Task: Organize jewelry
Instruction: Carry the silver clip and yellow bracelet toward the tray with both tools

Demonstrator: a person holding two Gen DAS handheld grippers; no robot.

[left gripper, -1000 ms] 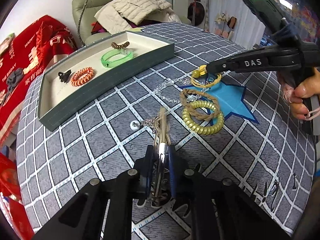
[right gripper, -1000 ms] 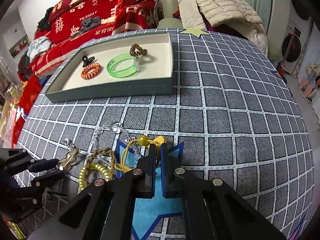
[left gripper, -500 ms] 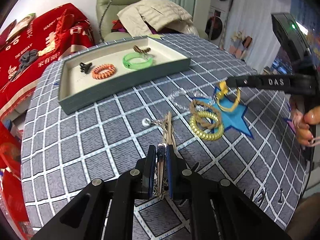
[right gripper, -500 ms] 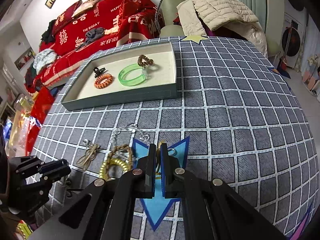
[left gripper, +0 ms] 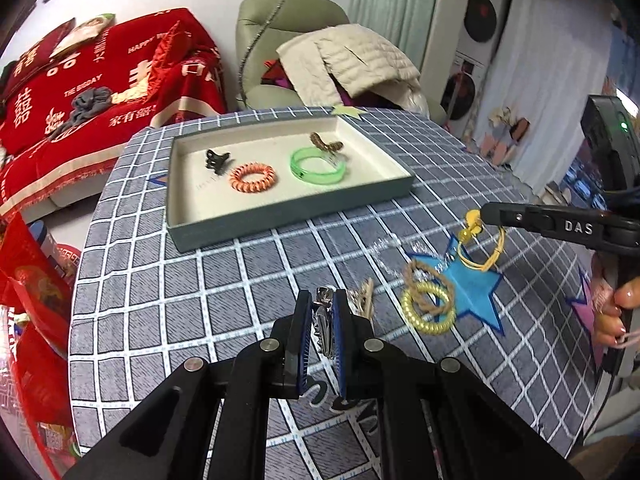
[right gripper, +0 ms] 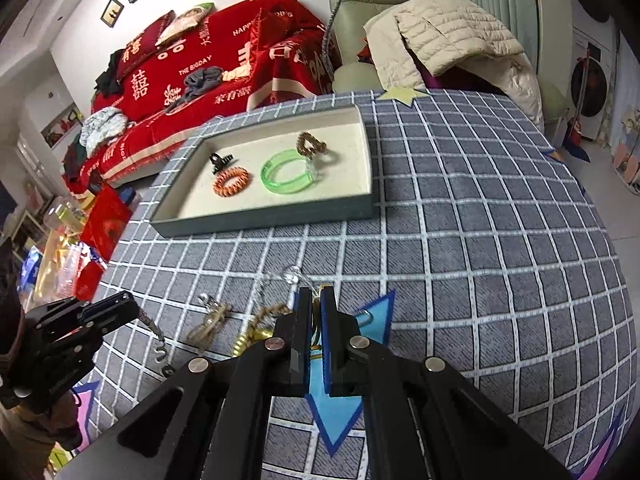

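Observation:
My left gripper (left gripper: 322, 300) is shut on a silver chain (left gripper: 323, 322) and holds it above the table; the chain hangs below it in the right wrist view (right gripper: 158, 340). My right gripper (right gripper: 316, 300) is shut on a yellow cord bracelet (left gripper: 480, 246), lifted off the table. A grey tray (left gripper: 280, 210) at the back holds a black claw clip (left gripper: 216, 159), an orange coil tie (left gripper: 252, 177), a green bangle (left gripper: 318, 166) and a brown tie (left gripper: 326, 144). A gold coil tie (left gripper: 426, 312), a brown braided ring (left gripper: 428, 280), a clear bead chain (left gripper: 390, 246) and a tan tassel piece (left gripper: 362, 300) lie on the checked cloth.
The round table has a grey checked cloth (right gripper: 480, 220) with blue star patches (left gripper: 476, 292). A red sofa (right gripper: 208, 68) and a green armchair with a beige jacket (right gripper: 440, 32) stand behind it. Red bags (left gripper: 36, 300) sit by the table's left edge.
Both grippers have risen away from the table. The left one lifted the silver chain clear of the tassel piece; the right one lifted the yellow bracelet off the blue star.

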